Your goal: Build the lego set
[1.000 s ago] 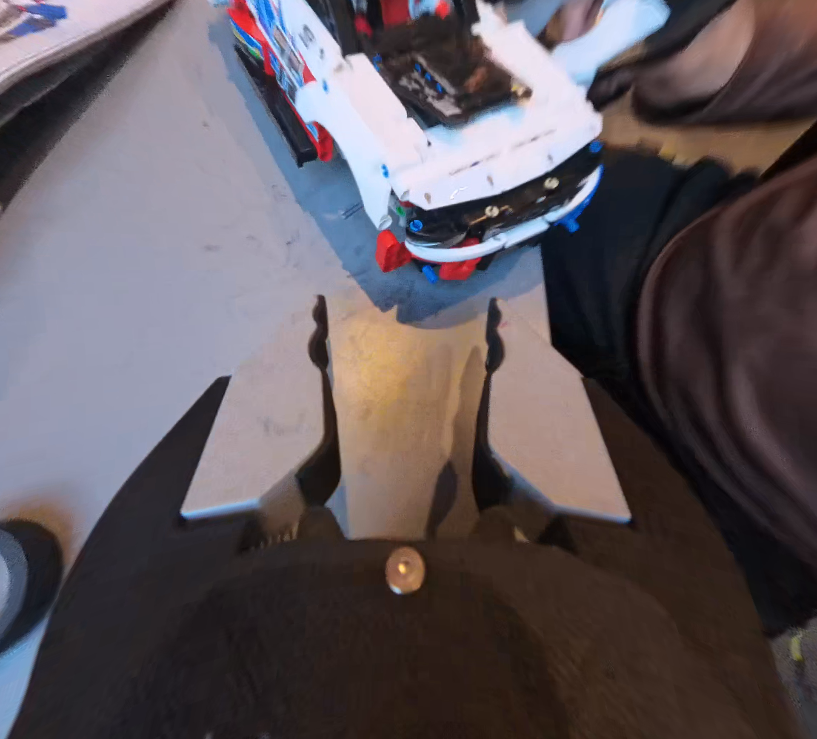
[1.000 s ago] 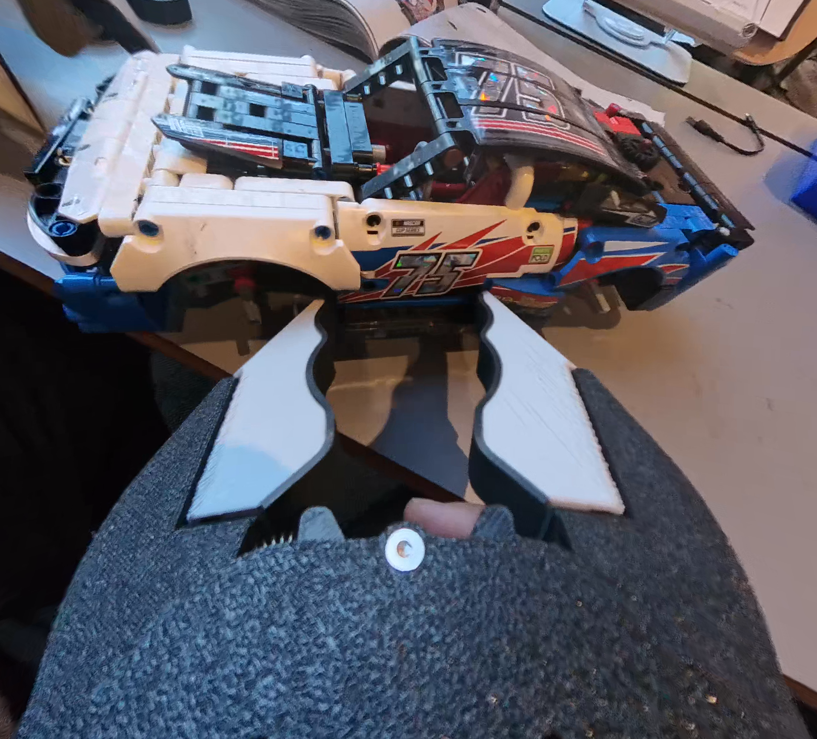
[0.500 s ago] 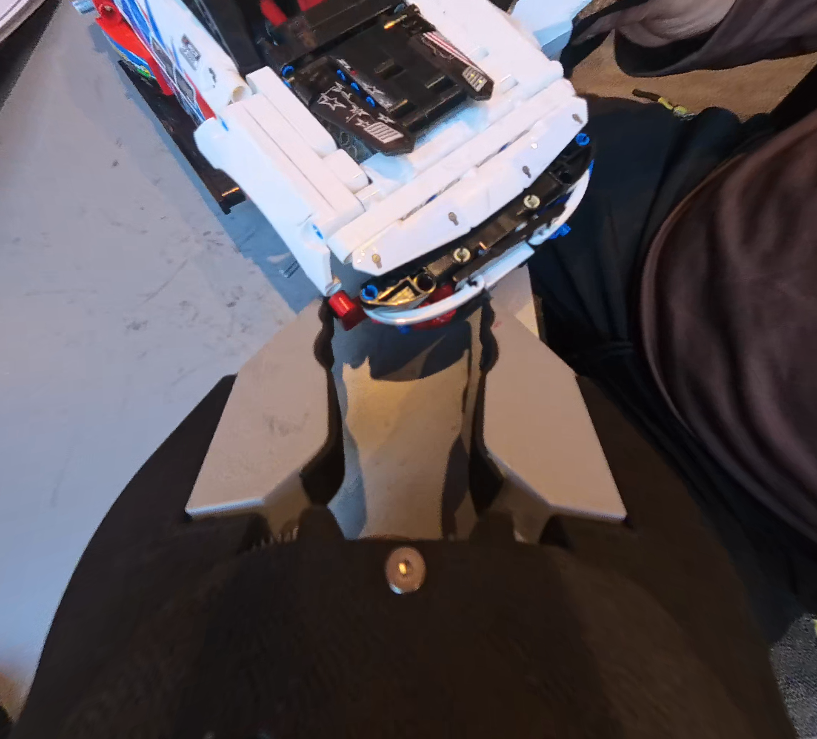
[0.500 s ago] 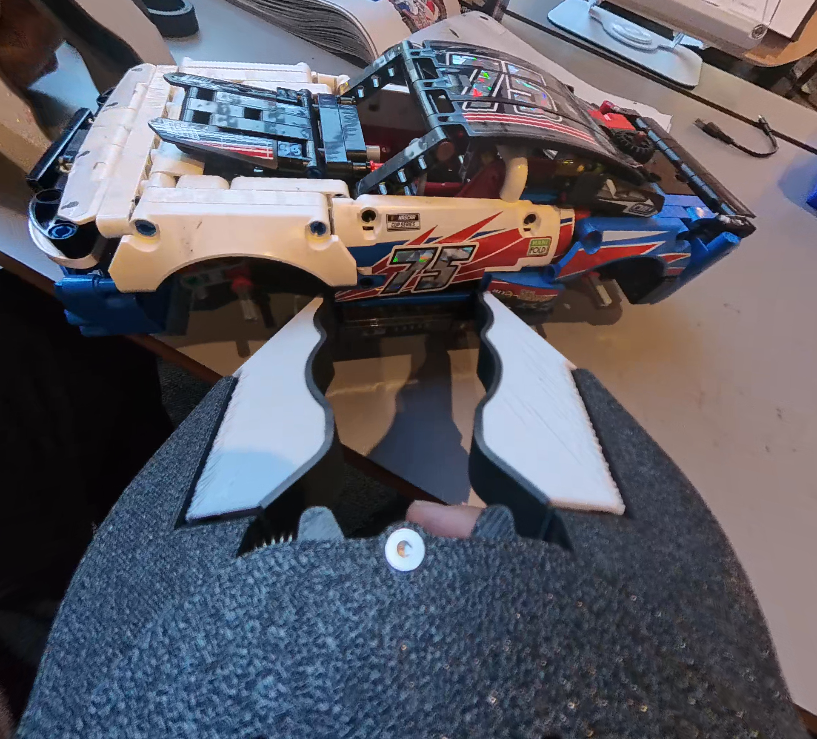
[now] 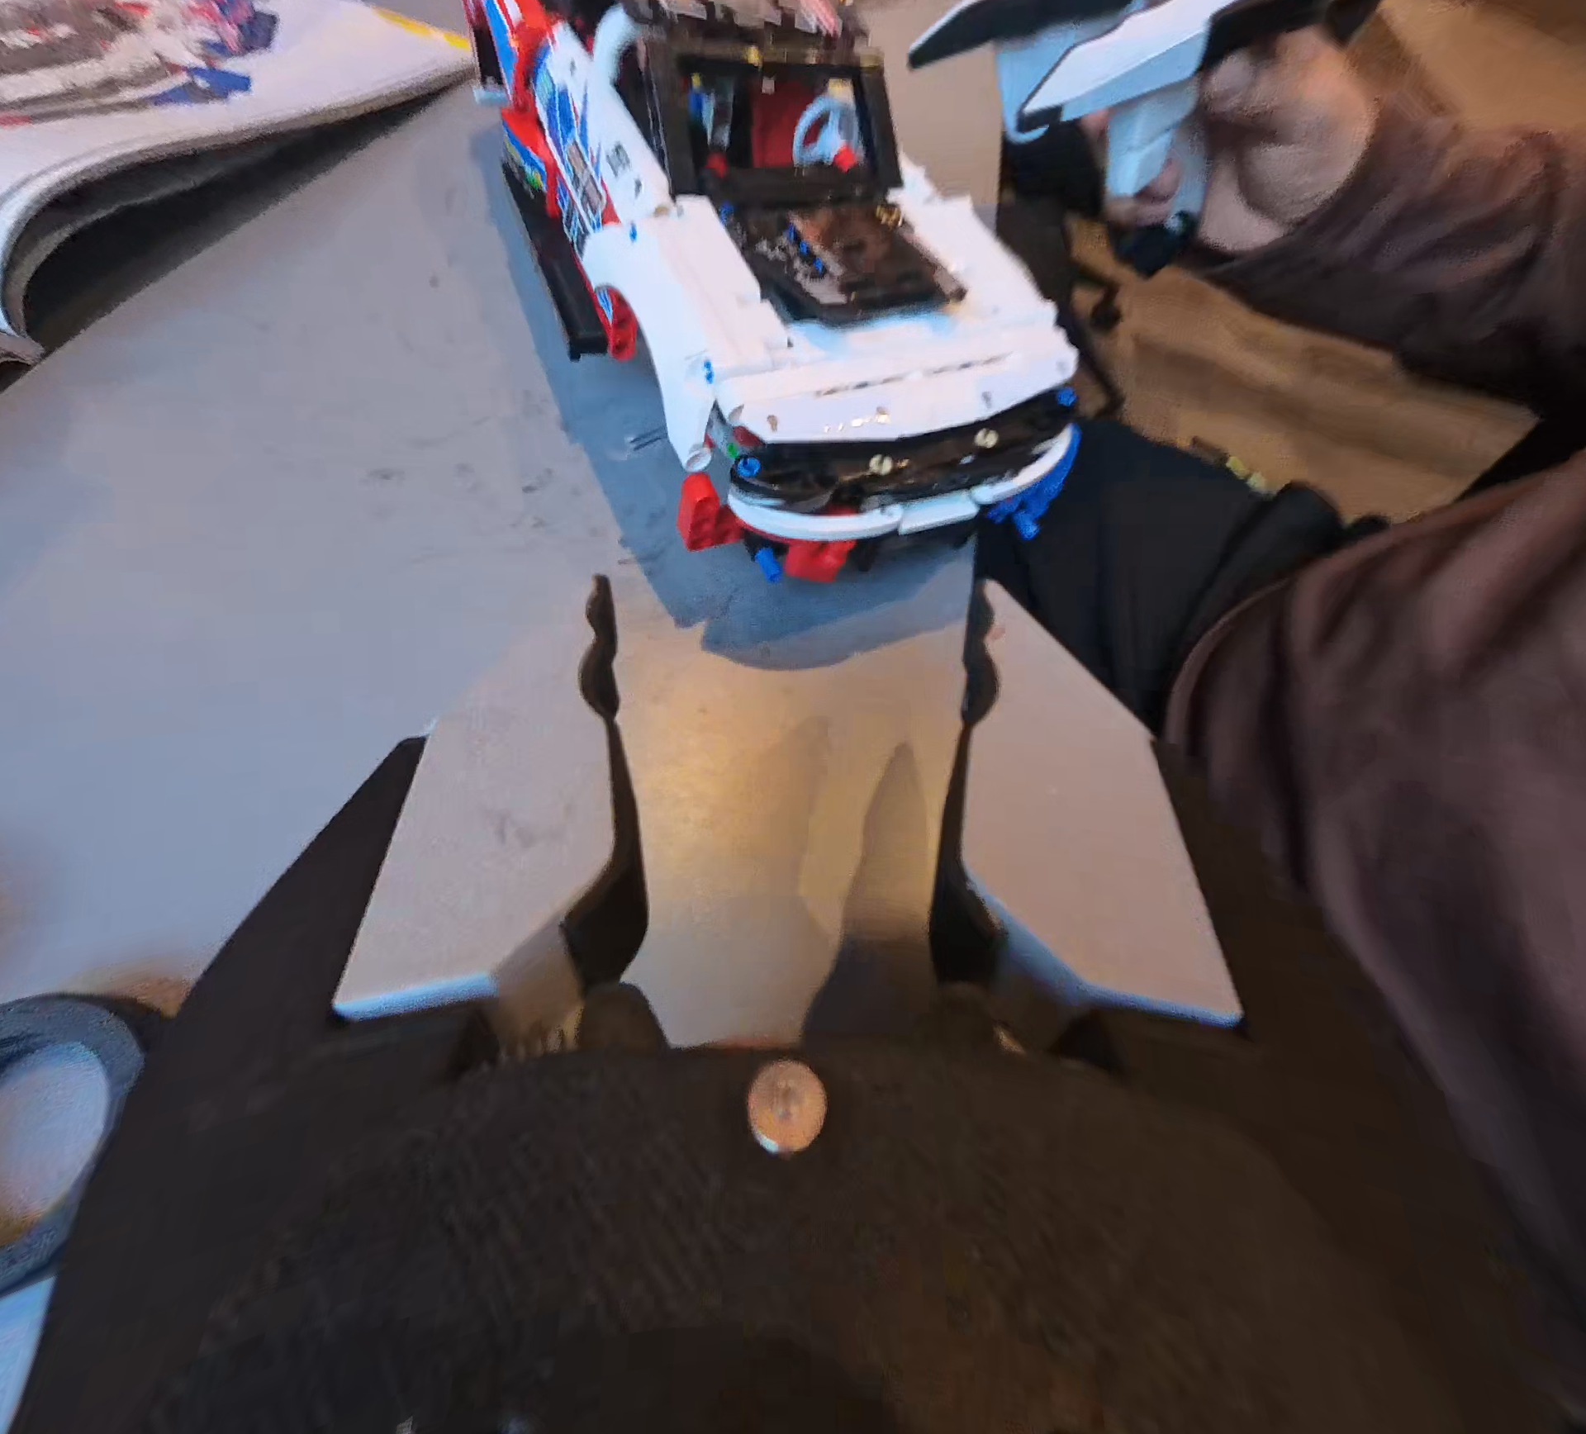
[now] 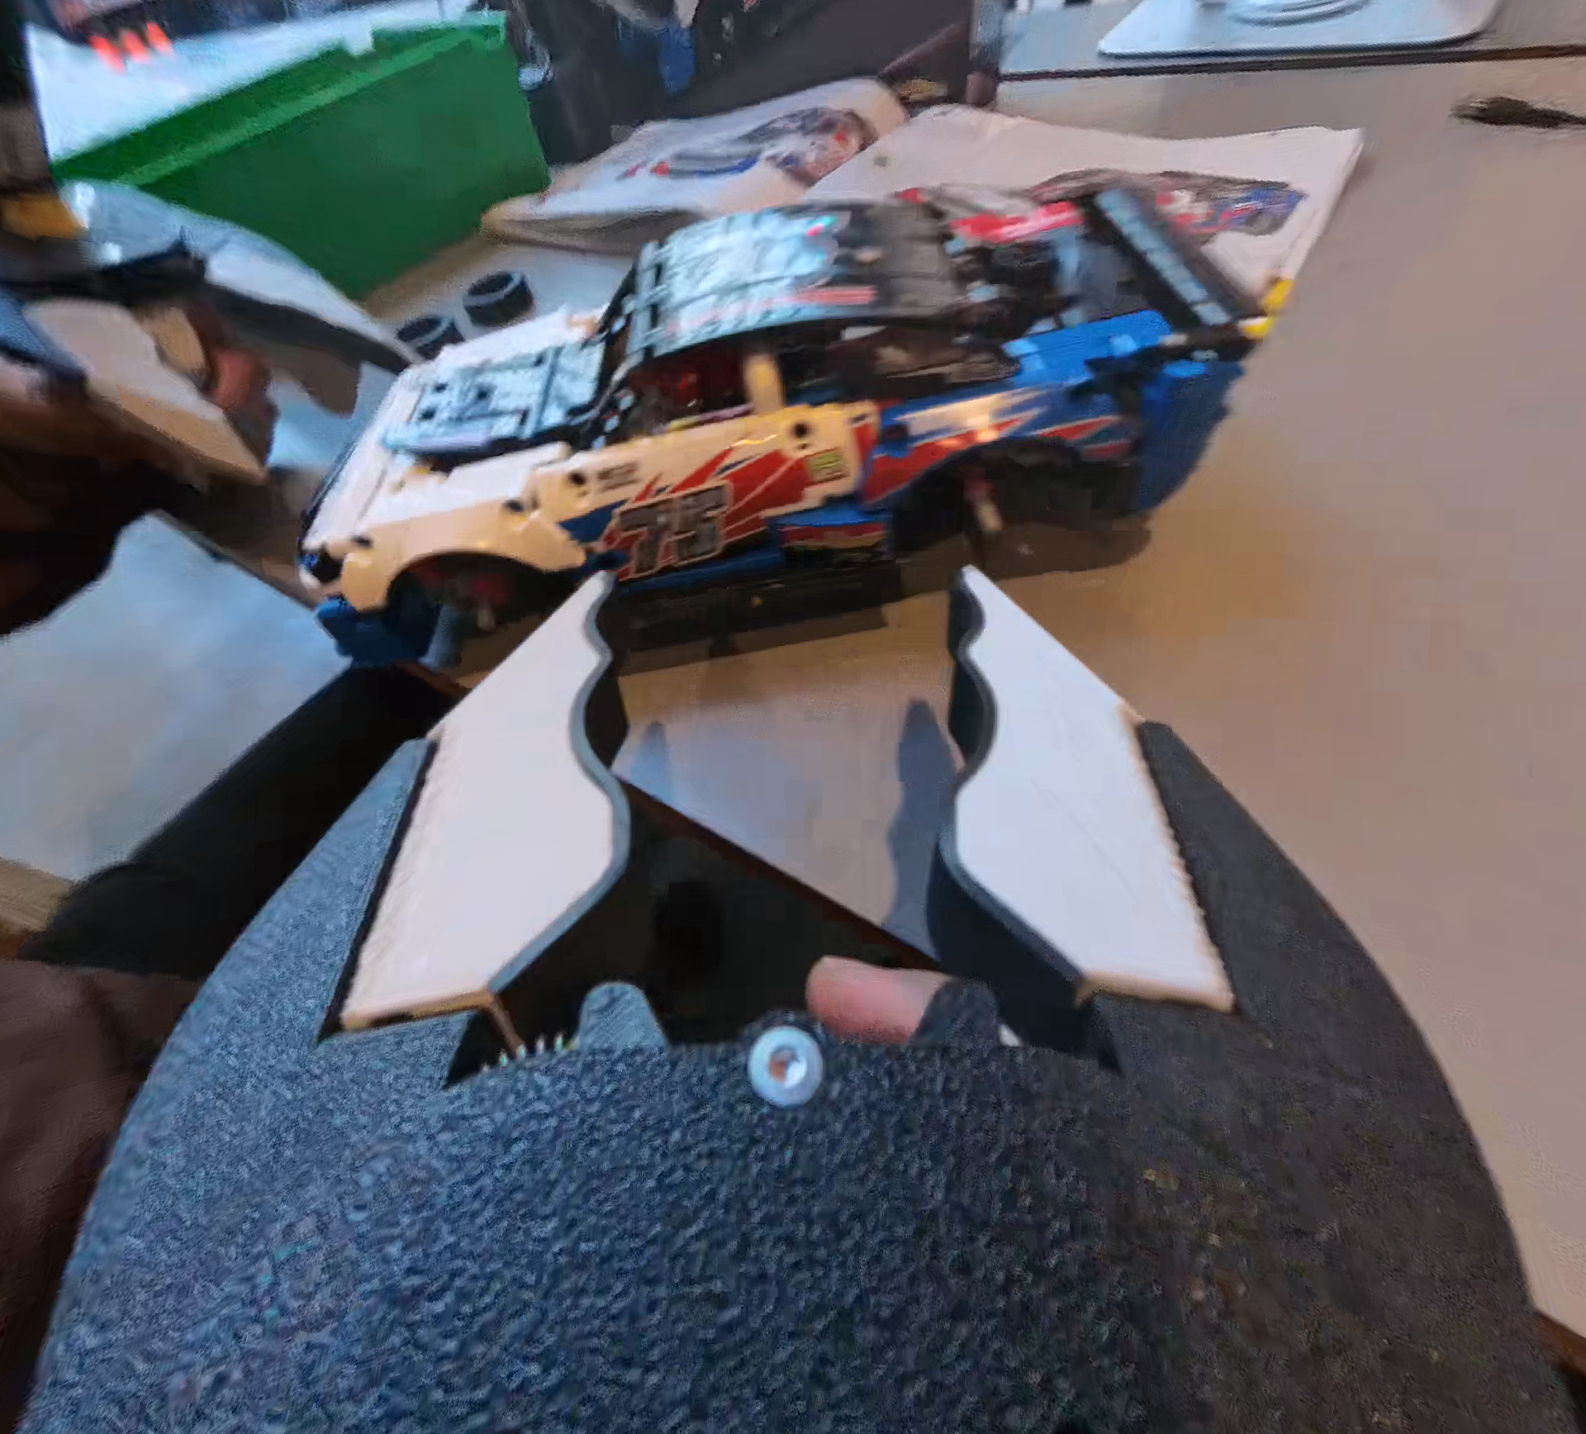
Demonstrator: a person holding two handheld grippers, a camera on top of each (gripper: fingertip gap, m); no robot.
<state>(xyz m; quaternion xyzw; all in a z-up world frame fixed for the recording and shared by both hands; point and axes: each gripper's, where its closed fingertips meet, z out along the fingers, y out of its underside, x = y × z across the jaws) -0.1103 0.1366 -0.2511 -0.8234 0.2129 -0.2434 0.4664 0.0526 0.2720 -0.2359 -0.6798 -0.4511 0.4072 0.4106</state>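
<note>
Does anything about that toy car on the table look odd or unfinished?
Yes. The lego car has no wheels: its arches are empty, while loose black tyres lie behind it. Its nose also overhangs the table edge.

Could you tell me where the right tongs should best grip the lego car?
Probably the lego car at its low blue sill, coming side-on with the right tongs: they stand open, level with that side, and the sill runs straight between the empty wheel arches.

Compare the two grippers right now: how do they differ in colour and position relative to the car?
The left gripper has a smooth black body; the right gripper has a speckled grey one. The left faces the lego car nose-on; the right faces its numbered side. Shared: both are open, empty, clear of the car, with pale fingers.
</note>
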